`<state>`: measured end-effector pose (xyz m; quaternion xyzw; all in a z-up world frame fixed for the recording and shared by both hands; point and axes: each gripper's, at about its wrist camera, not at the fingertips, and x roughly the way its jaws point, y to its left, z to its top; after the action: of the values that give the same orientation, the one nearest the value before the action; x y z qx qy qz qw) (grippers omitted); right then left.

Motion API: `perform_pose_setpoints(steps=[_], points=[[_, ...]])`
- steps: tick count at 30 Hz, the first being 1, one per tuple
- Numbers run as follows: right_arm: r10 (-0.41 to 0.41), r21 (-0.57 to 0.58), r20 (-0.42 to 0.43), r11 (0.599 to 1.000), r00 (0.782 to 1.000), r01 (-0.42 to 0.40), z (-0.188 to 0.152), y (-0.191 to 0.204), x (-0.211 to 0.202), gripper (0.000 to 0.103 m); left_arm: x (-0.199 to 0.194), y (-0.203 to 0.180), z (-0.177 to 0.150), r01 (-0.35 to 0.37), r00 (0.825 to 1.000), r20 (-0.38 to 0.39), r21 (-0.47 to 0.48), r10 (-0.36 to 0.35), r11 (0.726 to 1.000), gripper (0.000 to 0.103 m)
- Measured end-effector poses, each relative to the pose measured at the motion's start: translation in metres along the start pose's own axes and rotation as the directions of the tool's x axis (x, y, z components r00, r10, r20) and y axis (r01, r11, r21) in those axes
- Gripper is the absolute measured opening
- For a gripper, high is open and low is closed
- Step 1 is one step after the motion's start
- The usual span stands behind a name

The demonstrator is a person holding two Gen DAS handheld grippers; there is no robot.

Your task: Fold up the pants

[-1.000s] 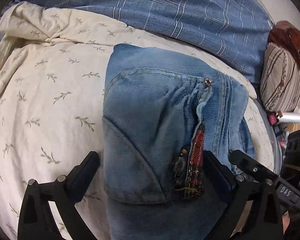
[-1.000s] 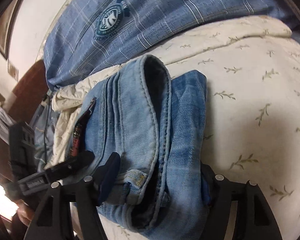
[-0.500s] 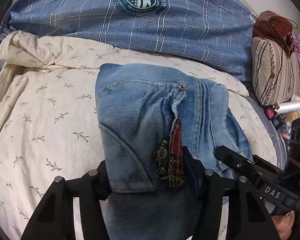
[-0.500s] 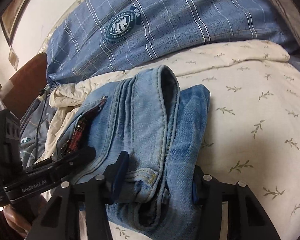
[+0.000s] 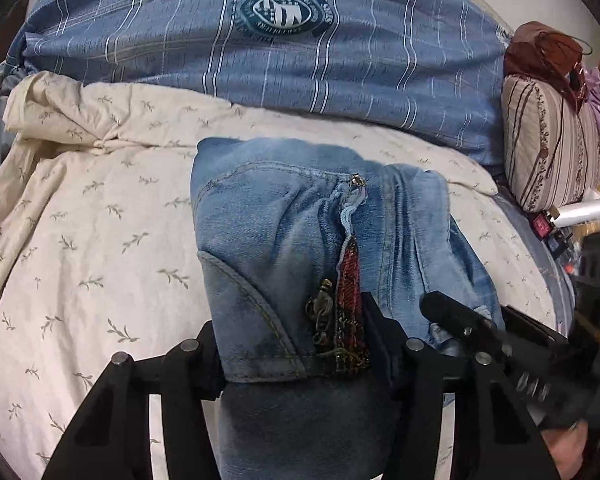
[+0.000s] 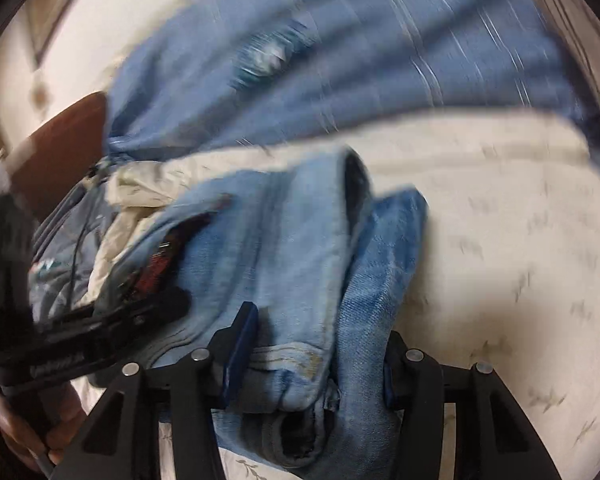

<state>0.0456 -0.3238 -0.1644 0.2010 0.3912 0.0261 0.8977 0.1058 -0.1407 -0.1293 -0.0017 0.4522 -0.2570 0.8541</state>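
Cream bedsheet printed with small leaf sprigs [image 5: 100, 248] fills the lower field, with a blue plaid quilt bearing a round emblem [image 5: 284, 12] banked at twelve o'clock and a striped pillow [image 5: 548, 148] at three o'clock. We see the folded bundle of light-blue denim pants [image 5: 284, 240] at centre, its near end resting between our tools. Our left gripper [image 5: 296, 356] has just been closing, and its jaws now pinch the bundle's near edge beside the red woven pocket trim [image 5: 350, 280]. Our right gripper [image 6: 316, 360] has likewise been closing, and it clamps the stacked layers at six o'clock of its blurred view. A second earlier both stood wide around the denim. We judge the folding largely complete: with both ends held, the bundle appears ready to lift or to double over.
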Motion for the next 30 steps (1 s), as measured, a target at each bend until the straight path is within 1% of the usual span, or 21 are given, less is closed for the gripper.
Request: perform_pose_setpoints(steps=[1,2,4,5,7,8,9,11,13,16,17,18,19,20,21,22,23,25,26,29,30], points=[[0.033,0.068,-0.041,0.997,0.999,-0.030,0.001,-0.011,0.005,0.057,0.002,-0.002,-0.001,-0.009,1.000,0.000,0.015,0.009,1.000,0.061],[0.091,0.161,-0.073,0.984,0.993,-0.079,0.001,-0.025,0.009,0.059,0.002,-0.004,-0.003,-0.021,1.000,0.004,0.030,0.021,0.999,0.064],[0.160,0.235,-0.078,0.962,0.984,-0.138,0.002,-0.038,0.009,0.059,0.003,-0.004,-0.002,-0.028,1.000,0.003,0.028,0.028,0.999,0.067],[0.179,0.245,-0.088,0.957,0.980,-0.153,0.002,-0.041,0.010,0.061,0.006,-0.002,-0.001,-0.023,1.000,-0.009,0.012,0.023,1.000,0.072],[0.223,0.271,-0.090,0.943,0.971,-0.191,0.002,-0.047,0.011,0.064,0.011,0.004,-0.001,-0.013,0.999,-0.039,-0.019,0.012,1.000,0.078],[0.258,0.307,-0.082,0.926,0.963,-0.222,0.002,-0.052,0.011,0.068,0.012,0.008,0.000,-0.008,0.999,-0.044,-0.040,0.006,0.999,0.082],[0.284,0.339,-0.073,0.909,0.956,-0.244,0.002,-0.056,0.012,0.071,0.012,0.010,-0.001,-0.005,0.999,-0.044,-0.053,0.002,0.999,0.083],[0.318,0.386,-0.055,0.881,0.946,-0.274,0.001,-0.062,0.012,0.073,0.012,0.014,-0.002,-0.001,0.999,-0.039,-0.062,-0.001,0.998,0.085],[0.333,0.407,-0.038,0.866,0.942,-0.290,-0.002,-0.065,0.012,0.073,0.011,0.014,-0.004,0.001,0.999,-0.032,-0.053,-0.002,0.999,0.085],[0.321,0.375,-0.031,0.881,0.946,-0.287,-0.005,-0.061,0.011,0.073,0.011,0.013,-0.003,-0.001,1.000,-0.031,-0.053,0.000,0.999,0.085],[0.313,0.365,-0.036,0.888,0.949,-0.279,-0.005,-0.059,0.010,0.071,0.012,0.013,-0.003,-0.001,1.000,-0.030,-0.054,-0.001,0.999,0.085],[0.310,0.362,-0.033,0.890,0.950,-0.278,-0.004,-0.059,0.008,0.068,0.011,0.013,-0.003,0.000,1.000,-0.028,-0.052,-0.001,0.999,0.085],[0.297,0.370,-0.032,0.890,0.954,-0.264,-0.004,-0.062,0.007,0.062,0.010,0.013,-0.004,0.001,1.000,-0.026,-0.048,-0.003,0.999,0.083],[0.284,0.387,-0.034,0.888,0.958,-0.250,-0.006,-0.066,0.008,0.049,0.009,0.013,-0.004,0.004,1.000,-0.021,-0.042,-0.005,0.999,0.079],[0.285,0.403,-0.033,0.881,0.958,-0.248,-0.007,-0.067,0.009,0.042,0.008,0.012,-0.004,0.002,1.000,-0.012,-0.037,-0.003,0.999,0.077],[0.284,0.405,-0.029,0.880,0.958,-0.248,-0.007,-0.067,0.009,0.041,0.006,0.011,-0.004,0.002,1.000,-0.004,-0.033,-0.002,0.999,0.073],[0.261,0.376,-0.025,0.897,0.965,-0.233,-0.006,-0.061,0.006,0.039,0.004,0.010,-0.004,0.002,1.000,0.004,-0.031,-0.001,1.000,0.067],[0.200,0.280,-0.014,0.941,0.980,-0.188,-0.002,-0.046,0.001,0.038,0.000,0.009,-0.002,-0.003,1.000,0.016,-0.031,0.003,1.000,0.063],[0.179,0.240,-0.003,0.955,0.984,-0.174,-0.002,-0.038,-0.002,0.038,-0.002,0.009,-0.001,-0.002,1.000,0.019,-0.033,0.003,0.999,0.061],[0.158,0.192,0.032,0.968,0.987,-0.161,0.001,-0.029,-0.009,0.037,-0.006,0.010,0.003,0.008,1.000,0.027,-0.038,-0.007,0.999,0.058],[0.137,0.165,0.043,0.976,0.990,-0.142,0.001,-0.024,-0.011,0.037,-0.008,0.010,0.004,0.009,1.000,0.029,-0.037,-0.008,0.999,0.058]])
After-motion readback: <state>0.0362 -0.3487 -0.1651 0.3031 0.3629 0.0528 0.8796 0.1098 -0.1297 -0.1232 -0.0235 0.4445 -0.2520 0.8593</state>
